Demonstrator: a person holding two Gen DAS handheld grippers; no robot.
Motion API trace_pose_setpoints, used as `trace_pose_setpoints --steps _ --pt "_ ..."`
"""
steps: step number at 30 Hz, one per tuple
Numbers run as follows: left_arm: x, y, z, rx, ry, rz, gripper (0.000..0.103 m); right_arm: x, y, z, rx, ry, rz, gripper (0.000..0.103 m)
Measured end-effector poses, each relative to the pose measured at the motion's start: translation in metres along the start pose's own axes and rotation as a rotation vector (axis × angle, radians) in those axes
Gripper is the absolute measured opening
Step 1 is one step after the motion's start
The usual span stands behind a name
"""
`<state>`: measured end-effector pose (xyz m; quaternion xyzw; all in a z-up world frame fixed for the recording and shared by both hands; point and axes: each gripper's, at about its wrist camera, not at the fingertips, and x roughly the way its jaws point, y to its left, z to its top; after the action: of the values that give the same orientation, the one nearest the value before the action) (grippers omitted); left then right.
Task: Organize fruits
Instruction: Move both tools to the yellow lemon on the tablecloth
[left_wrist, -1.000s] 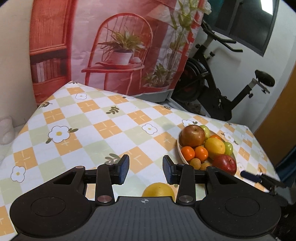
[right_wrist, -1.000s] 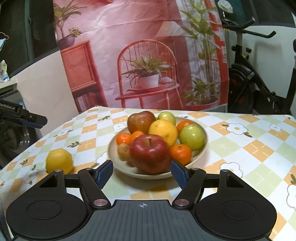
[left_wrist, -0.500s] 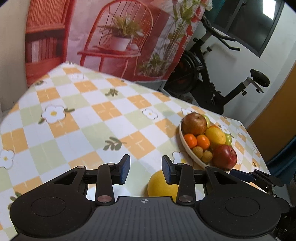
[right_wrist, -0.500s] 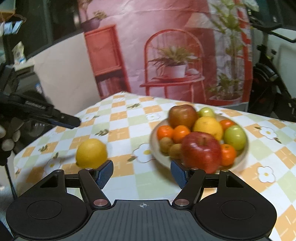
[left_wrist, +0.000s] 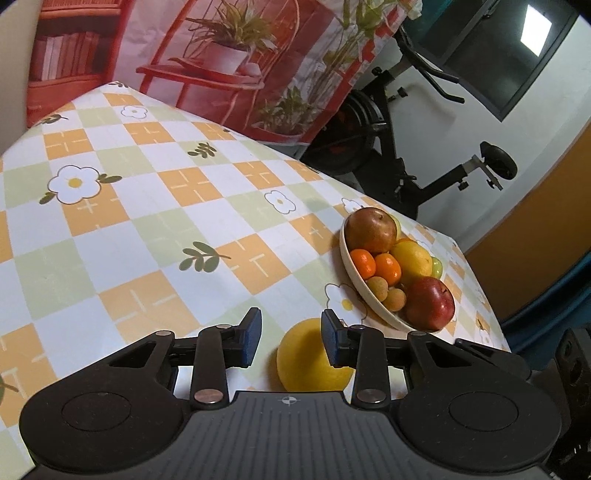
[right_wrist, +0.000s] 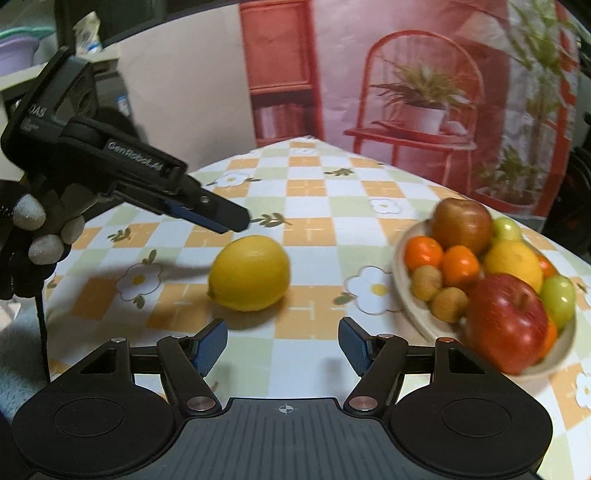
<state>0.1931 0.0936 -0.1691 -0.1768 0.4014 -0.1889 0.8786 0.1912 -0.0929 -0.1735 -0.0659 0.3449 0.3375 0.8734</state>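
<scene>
Lemon (right_wrist: 249, 273) is lying on the checked tablecloth (left_wrist: 155, 206), left of the fruit bowl (right_wrist: 413, 314) and apart from it. The right wrist view is showing it whole, with the left gripper (right_wrist: 221, 218) hovering just above and a gloved hand (right_wrist: 33, 236) holding that tool; the left wrist view is showing only its top (left_wrist: 306, 354), partly hidden by the right finger (left_wrist: 330, 341). An exercise bike (left_wrist: 402, 147) is standing beyond the table. The left gripper (left_wrist: 290, 338) jaws have just been closing, gapped, gripping nothing. The right gripper (right_wrist: 282, 345) is standing spread and empty, nearer than the lemon.
</scene>
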Motion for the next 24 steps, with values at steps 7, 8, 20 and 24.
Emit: trace_pose_setpoints --steps 7,8,20,24 --pt "0.009 0.0 0.0 -0.01 0.028 -0.067 0.031 0.018 0.009 0.009 -0.051 0.027 0.036 0.06" --pt "0.01 0.0 0.0 -0.014 0.033 -0.077 0.031 0.021 0.01 0.01 -0.056 0.03 0.04 0.059" --pt "0.022 -0.009 -0.004 -0.023 0.059 -0.129 0.029 0.028 0.005 0.008 -0.007 0.021 0.059 0.059" --pt "0.023 -0.009 -0.004 -0.027 0.058 -0.127 0.03 0.031 0.004 0.008 0.009 0.014 0.062 0.056"
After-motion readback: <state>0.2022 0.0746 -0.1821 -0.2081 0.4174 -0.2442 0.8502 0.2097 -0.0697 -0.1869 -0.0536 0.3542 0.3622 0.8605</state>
